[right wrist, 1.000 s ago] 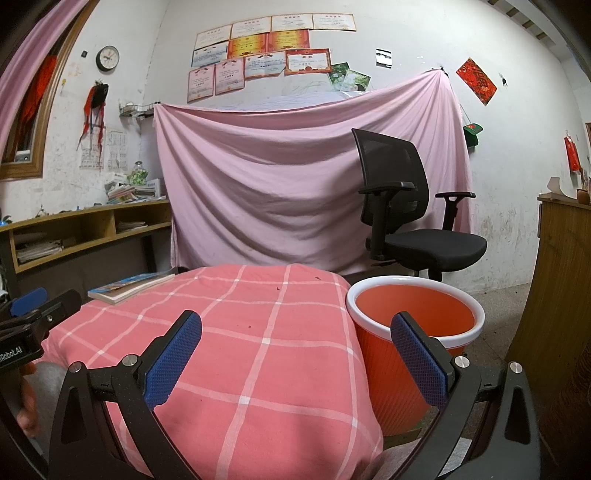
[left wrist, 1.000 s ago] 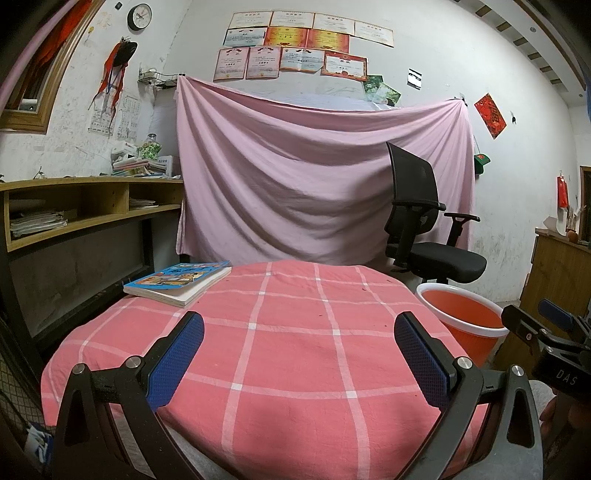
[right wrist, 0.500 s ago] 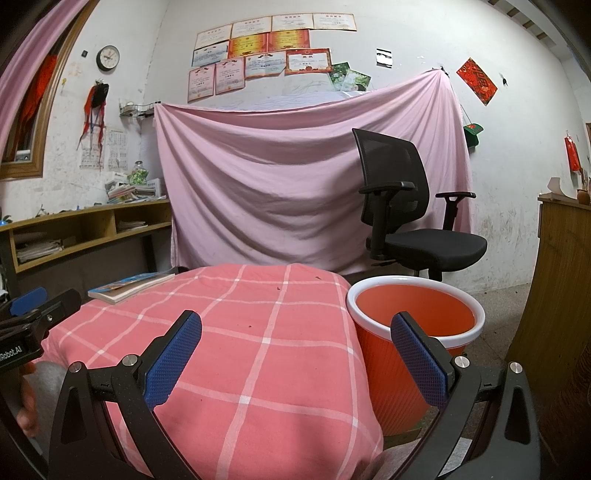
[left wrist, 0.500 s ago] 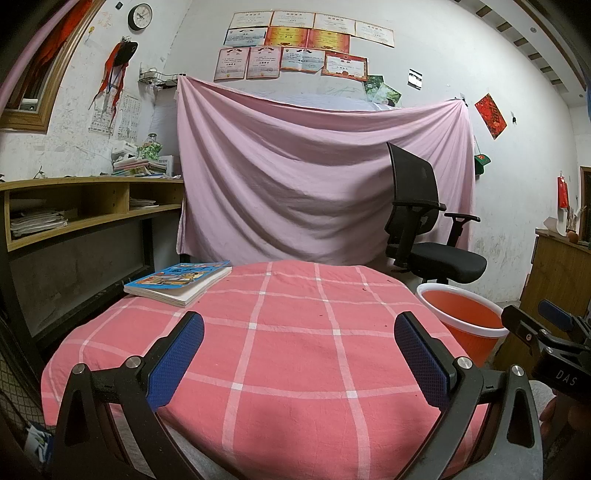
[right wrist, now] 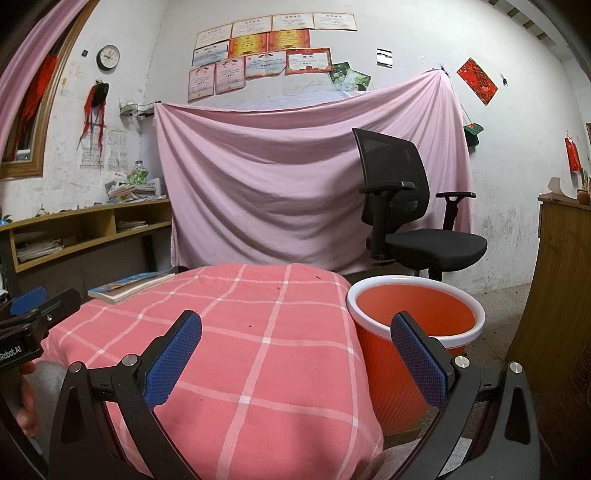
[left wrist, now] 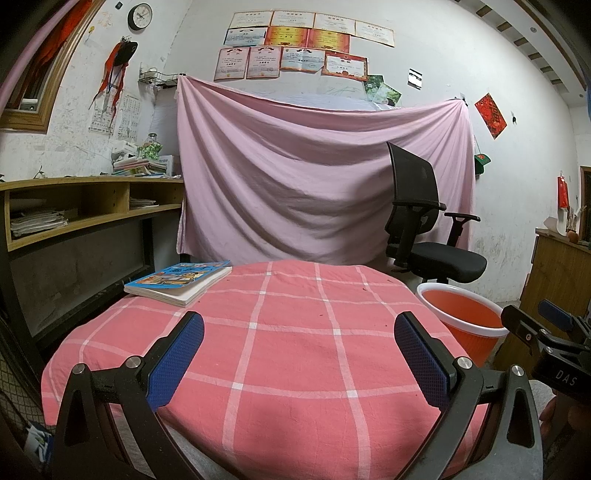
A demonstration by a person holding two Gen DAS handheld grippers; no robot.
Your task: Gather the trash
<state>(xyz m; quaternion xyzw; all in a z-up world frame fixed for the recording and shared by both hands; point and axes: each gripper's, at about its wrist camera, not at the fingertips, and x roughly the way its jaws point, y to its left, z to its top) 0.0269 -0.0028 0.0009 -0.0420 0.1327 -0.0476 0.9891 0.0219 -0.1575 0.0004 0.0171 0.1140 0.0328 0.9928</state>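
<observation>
White, scuffed plaster walls [left wrist: 517, 155] close the room, hung with a row of framed certificates [left wrist: 295, 48] and a round black-rimmed wall clock [left wrist: 140, 16]. Below the certificates a large pale pink cloth sheet [left wrist: 295, 184] is draped across the back wall. At the left side stands a long wooden shelf unit [left wrist: 85, 206] with stacks of paper in its compartments. A black mesh-backed office chair [right wrist: 410, 221] stands in front of the sheet, toward the right.

Nearest the cameras is a round table covered in a pink cloth with a white check pattern [left wrist: 280, 354]. On its far left edge lies a thick paperback book with a blue illustrated cover [left wrist: 179, 282], flat and closed. A few tiny dark specks dot the cloth; what they are cannot be told.

On the floor just beside the table's right edge stands an orange plastic bin with a white rim [right wrist: 417, 332]; its inside appears empty in the part that shows.

The left gripper [left wrist: 297, 345] hangs over the near part of the table, its blue-padded fingers [left wrist: 175, 363] spread wide with nothing between them. The right gripper [right wrist: 295, 343] hangs at the table's right edge, one finger before the cloth and the other before the bin, likewise spread wide and empty.
</observation>
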